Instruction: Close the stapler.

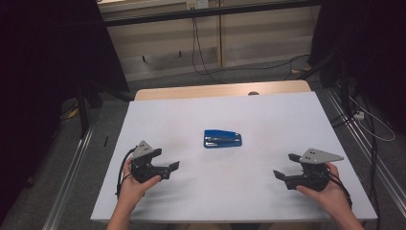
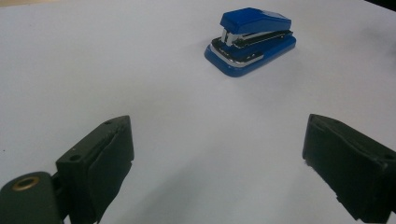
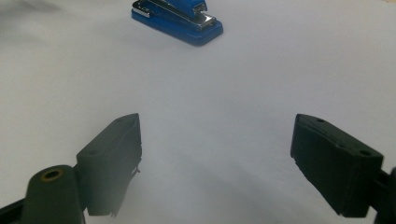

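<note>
Two hand-held grippers, our left hand-held gripper (image 1: 168,170) and right hand-held gripper (image 1: 283,166), hover with jaws spread wide and empty above the white worktop (image 1: 158,115). Between them, well apart from both, lies the small blue plastic stapler (image 1: 222,138). Closing on one end might make it skid or pivot away.

You have a blue stapler (image 1: 222,138) lying flat and closed near the middle of the white table (image 1: 268,120), its long side running left to right. Its silver metal parts show between the blue top and base (image 2: 250,42).
</note>
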A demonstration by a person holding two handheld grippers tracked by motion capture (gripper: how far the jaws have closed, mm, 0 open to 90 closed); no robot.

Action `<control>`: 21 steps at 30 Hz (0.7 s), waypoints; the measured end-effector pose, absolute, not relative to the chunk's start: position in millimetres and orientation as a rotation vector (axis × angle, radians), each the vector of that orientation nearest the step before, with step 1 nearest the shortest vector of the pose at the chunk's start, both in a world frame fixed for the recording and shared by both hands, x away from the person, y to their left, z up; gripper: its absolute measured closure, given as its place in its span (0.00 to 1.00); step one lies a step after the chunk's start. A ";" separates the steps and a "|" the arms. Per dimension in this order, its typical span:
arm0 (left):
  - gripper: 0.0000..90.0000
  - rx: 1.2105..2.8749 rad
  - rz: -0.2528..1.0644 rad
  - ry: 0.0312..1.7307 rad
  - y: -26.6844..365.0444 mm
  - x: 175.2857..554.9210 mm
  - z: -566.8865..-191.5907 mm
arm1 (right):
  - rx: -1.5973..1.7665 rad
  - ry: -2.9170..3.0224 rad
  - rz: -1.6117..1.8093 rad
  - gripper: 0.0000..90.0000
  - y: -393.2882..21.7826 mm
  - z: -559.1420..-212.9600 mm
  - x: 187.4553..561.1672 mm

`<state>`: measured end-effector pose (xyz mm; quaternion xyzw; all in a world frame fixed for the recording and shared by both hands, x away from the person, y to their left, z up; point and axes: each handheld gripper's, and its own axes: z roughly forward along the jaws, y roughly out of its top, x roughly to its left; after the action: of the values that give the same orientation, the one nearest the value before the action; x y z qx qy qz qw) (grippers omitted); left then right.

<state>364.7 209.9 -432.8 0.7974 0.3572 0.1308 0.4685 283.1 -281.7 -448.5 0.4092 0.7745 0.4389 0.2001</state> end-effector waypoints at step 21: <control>0.09 1.948 0.339 0.885 226.3 353.8 -433.0 | 1.141 2.156 1.228 0.19 -285.6 -450.4 278.1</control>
<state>353.8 226.3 -433.0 0.7943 0.3610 0.1382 0.4686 278.1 -285.6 -450.4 0.4092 0.7728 0.4402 0.2039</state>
